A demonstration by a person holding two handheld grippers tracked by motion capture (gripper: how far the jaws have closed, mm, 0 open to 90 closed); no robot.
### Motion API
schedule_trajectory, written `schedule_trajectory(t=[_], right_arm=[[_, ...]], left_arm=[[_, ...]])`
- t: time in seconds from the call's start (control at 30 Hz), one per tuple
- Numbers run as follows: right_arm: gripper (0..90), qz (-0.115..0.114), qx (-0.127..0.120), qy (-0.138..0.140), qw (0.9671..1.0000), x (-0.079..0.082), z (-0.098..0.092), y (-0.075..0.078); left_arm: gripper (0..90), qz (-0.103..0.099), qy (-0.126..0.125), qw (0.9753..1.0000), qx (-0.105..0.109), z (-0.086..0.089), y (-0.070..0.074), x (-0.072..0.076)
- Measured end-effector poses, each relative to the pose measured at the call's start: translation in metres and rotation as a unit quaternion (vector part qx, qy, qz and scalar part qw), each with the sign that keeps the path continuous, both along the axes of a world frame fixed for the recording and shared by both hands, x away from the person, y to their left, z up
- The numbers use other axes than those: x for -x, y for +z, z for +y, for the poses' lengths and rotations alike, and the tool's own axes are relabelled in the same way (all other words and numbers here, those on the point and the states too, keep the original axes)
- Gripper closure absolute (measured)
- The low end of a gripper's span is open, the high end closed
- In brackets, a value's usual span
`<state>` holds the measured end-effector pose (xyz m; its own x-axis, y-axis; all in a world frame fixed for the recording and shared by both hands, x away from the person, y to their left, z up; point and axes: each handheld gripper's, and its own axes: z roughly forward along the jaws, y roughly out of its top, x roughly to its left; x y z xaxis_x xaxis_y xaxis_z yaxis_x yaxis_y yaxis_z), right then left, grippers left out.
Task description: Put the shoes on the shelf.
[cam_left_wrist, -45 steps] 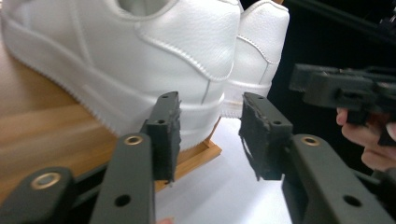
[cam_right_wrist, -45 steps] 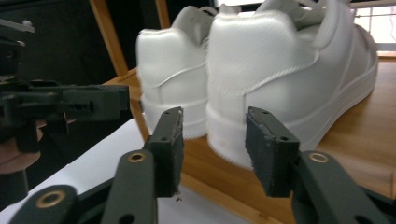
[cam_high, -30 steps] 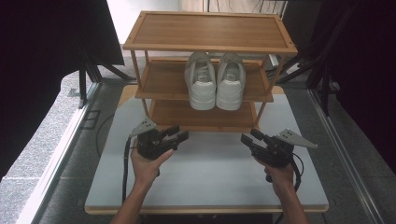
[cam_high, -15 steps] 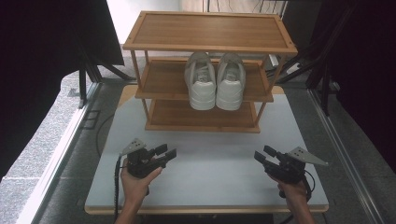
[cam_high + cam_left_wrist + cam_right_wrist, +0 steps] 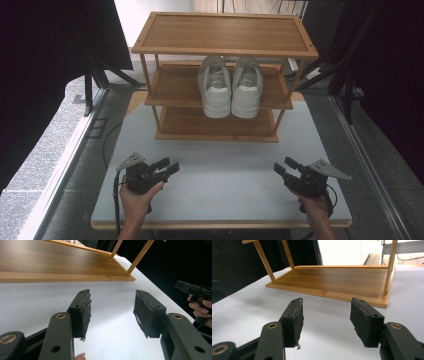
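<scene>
A pair of white shoes (image 5: 232,86) sat side by side on the wooden rack's (image 5: 165,95) middle shelf. Near the worktop's (image 5: 225,180) front edge, the left gripper (image 5: 169,167) and right gripper (image 5: 283,167) were both spread wide, holding nothing.

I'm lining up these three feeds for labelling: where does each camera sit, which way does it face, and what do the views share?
High view: above the person's side, looking forward and down on the table, wooden rack and white shoes; both hands show, holding the left gripper and right gripper.
Left gripper view: rides the left gripper, facing the rack's bottom shelf; open jaws, right gripper farther off.
Right gripper view: rides the right gripper, low over the table, facing the bottom shelf; open jaws.
Shared: table and bottom shelf.
</scene>
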<state>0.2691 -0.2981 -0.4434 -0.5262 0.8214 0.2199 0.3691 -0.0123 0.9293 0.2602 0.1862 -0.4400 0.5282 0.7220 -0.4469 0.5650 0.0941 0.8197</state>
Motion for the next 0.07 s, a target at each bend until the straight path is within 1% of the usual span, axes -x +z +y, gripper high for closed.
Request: schedule_trajectory(t=[0.07], right_arm=[[43.3,-0.002,0.0,-0.002,1.0,-0.0003,-0.001,-0.0005]], left_arm=[[46.3,0.002,-0.001,1.0,-0.001,0.0001,-0.0007,-0.0006]])
